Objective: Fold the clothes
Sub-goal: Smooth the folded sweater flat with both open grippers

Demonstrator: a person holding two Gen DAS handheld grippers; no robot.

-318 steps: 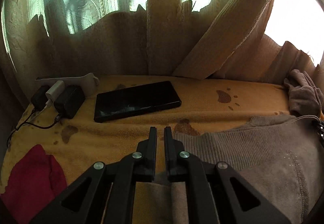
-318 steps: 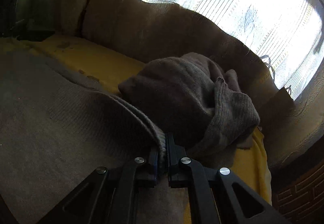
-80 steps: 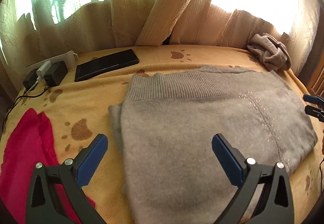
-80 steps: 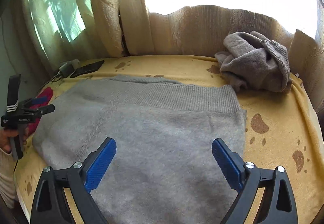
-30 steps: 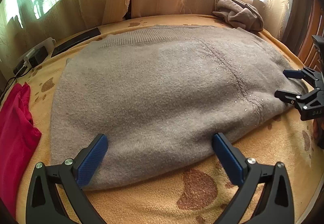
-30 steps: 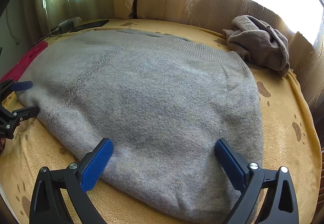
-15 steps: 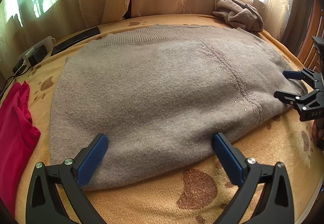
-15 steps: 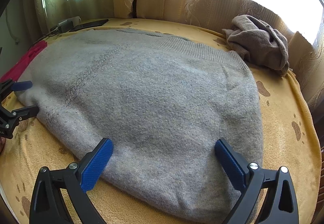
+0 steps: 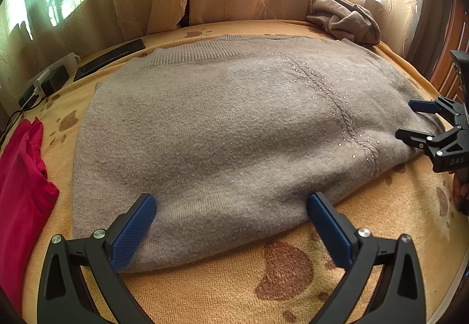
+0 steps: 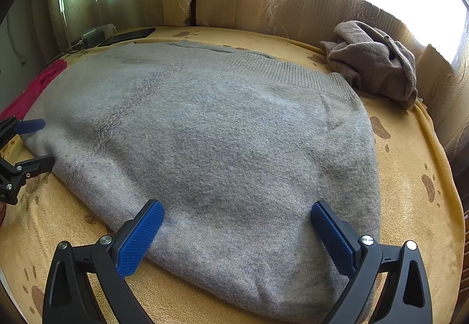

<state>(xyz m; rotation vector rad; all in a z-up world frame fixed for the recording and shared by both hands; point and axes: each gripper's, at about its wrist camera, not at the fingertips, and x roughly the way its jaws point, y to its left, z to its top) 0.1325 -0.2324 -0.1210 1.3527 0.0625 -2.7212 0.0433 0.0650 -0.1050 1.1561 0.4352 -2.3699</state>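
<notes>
Two hand-held grippers, both of matte black plastic. The left gripper [image 9: 231, 224] has two angular arms with triangular cut-outs, each ending in a blue pad with a fine cross-hatched grip texture. Its fingers [image 9: 133, 228] are fixed by round silver screws — two show on each arm. The right gripper [image 10: 237, 231] is built the same way: black skeletal arms, blue textured pads, silver screw heads. Seen from the left wrist camera, its black body carries pale raised letters reading "DAS", and small silver screws dot its side. Its finger tips there are blue too.
</notes>
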